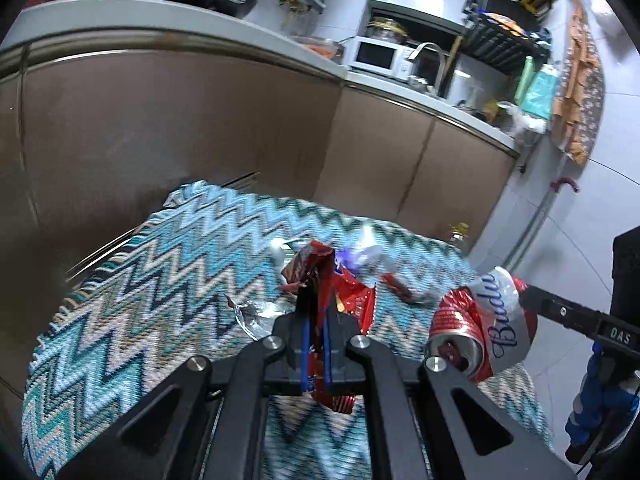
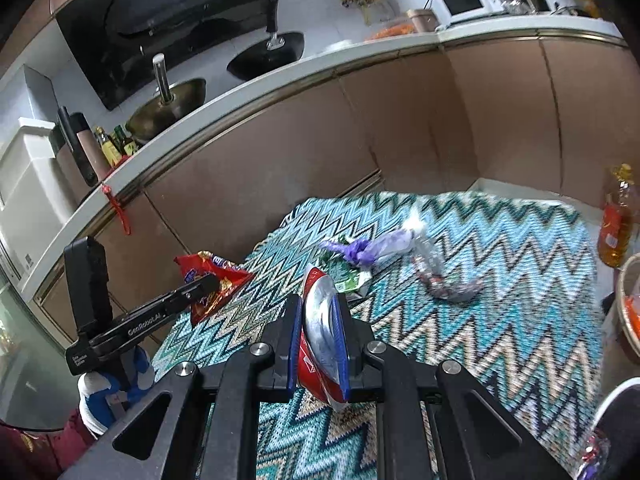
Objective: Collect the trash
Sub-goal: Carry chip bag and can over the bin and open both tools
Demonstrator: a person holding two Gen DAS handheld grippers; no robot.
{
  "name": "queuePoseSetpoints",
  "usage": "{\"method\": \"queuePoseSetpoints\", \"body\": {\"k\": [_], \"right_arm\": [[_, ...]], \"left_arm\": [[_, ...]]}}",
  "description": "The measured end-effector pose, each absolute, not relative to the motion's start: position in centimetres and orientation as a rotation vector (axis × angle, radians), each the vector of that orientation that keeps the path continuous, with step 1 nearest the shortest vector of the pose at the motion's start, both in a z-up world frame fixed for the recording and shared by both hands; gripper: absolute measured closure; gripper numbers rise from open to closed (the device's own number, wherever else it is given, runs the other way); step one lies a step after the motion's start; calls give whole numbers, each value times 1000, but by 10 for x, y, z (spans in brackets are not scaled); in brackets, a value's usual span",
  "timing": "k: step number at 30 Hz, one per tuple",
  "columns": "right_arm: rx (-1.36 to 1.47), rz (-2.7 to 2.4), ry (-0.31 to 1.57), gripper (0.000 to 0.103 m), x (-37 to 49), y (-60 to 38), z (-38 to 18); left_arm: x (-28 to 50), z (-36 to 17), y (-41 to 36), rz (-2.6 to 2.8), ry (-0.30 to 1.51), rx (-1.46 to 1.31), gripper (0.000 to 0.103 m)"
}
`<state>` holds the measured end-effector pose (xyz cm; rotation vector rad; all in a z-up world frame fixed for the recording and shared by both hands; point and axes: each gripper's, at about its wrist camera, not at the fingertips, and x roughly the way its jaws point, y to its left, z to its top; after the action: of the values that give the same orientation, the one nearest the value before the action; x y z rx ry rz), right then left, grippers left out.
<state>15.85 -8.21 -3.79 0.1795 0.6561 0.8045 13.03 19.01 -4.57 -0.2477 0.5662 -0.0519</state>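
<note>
My left gripper (image 1: 316, 308) is shut on a red snack wrapper (image 1: 340, 296) and holds it above the zigzag cloth (image 1: 140, 300). My right gripper (image 2: 318, 312) is shut on a crushed red and silver beer can (image 2: 320, 320). The can also shows in the left wrist view (image 1: 480, 328), held by the right gripper's fingers (image 1: 560, 312). The left gripper with its red wrapper (image 2: 216, 280) shows at the left of the right wrist view. A silver foil scrap (image 1: 260, 314), a purple bag (image 2: 372, 250), a green wrapper (image 2: 348, 276) and a clear dark wrapper (image 2: 444, 280) lie on the cloth.
Brown kitchen cabinets (image 1: 200, 120) stand behind the cloth, with pans and a microwave (image 1: 380, 56) on the counter. An oil bottle (image 2: 616, 216) stands on the floor at the right. A basket rim (image 2: 624, 304) shows at the right edge.
</note>
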Motion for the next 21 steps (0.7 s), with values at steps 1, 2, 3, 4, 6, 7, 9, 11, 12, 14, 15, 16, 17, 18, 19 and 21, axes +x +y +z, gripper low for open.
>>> {"method": "queuePoseSetpoints", "body": {"k": [1, 2, 3, 4, 6, 7, 9, 11, 12, 14, 15, 16, 17, 18, 19, 21], "right_arm": [[184, 784, 646, 89, 154, -91, -34], [191, 767, 638, 89, 149, -99, -31], [199, 749, 631, 89, 146, -108, -29], [208, 726, 623, 89, 142, -119, -27], [223, 675, 608, 89, 133, -143, -24], [232, 644, 599, 89, 127, -158, -22], [247, 587, 585, 89, 119, -185, -19], [264, 514, 570, 89, 109, -217, -17], [273, 478, 563, 89, 104, -233, -17], [284, 415, 554, 89, 95, -259, -18], [291, 371, 550, 89, 90, -277, -18], [301, 329, 547, 89, 86, -294, -20], [305, 306, 545, 89, 83, -305, -20], [311, 266, 543, 89, 80, -320, -22], [314, 238, 543, 89, 78, -330, -24], [314, 166, 545, 89, 77, -352, -30]], "left_arm": [[129, -43, 184, -65, 565, -244, 99], [128, -41, 173, -94, 564, -237, 99], [129, -39, 163, -120, 566, -233, 99], [130, -38, 153, -147, 569, -227, 99], [132, -35, 130, -197, 573, -215, 99], [134, -33, 113, -236, 578, -207, 99], [137, -31, 81, -308, 587, -193, 99], [139, -29, 51, -368, 594, -177, 99], [141, -27, 31, -409, 599, -162, 99], [145, -27, -10, -481, 611, -132, 99], [146, -27, -26, -507, 618, -123, 99], [148, -26, -43, -534, 627, -113, 99], [152, -27, -66, -572, 642, -101, 99], [155, -28, -81, -592, 650, -91, 99], [157, -30, -96, -611, 659, -80, 99], [167, -34, -136, -652, 684, -52, 99]]}}
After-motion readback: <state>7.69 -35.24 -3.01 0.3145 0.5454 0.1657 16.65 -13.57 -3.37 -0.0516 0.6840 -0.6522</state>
